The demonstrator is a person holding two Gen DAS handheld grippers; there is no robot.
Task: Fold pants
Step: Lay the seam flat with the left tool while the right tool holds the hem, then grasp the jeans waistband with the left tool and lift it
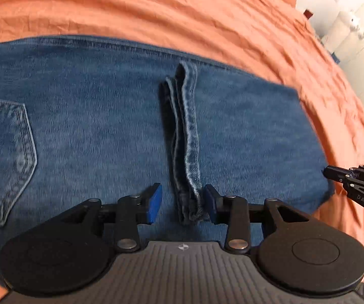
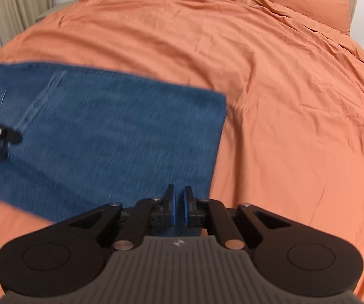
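Jeans (image 1: 106, 116) lay on the bed (image 1: 182, 12); left gripper (image 1: 183, 202) gaped around the hem (image 1: 185, 139), right gripper (image 2: 179, 207) nearly closed, empty.

Matt denim pants (image 1: 106, 116) on creased cotton bedsheet (image 1: 156, 12)

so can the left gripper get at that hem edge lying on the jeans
Probably yes: the left gripper is open with the hem edge already lying between its fingers, one pad beside it. Nothing covers it, and the right gripper is off to the side.

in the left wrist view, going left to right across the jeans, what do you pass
back pocket → stacked leg hems standing between the open left tongs → folded edge of the jeans → right tongs → orange bedsheet
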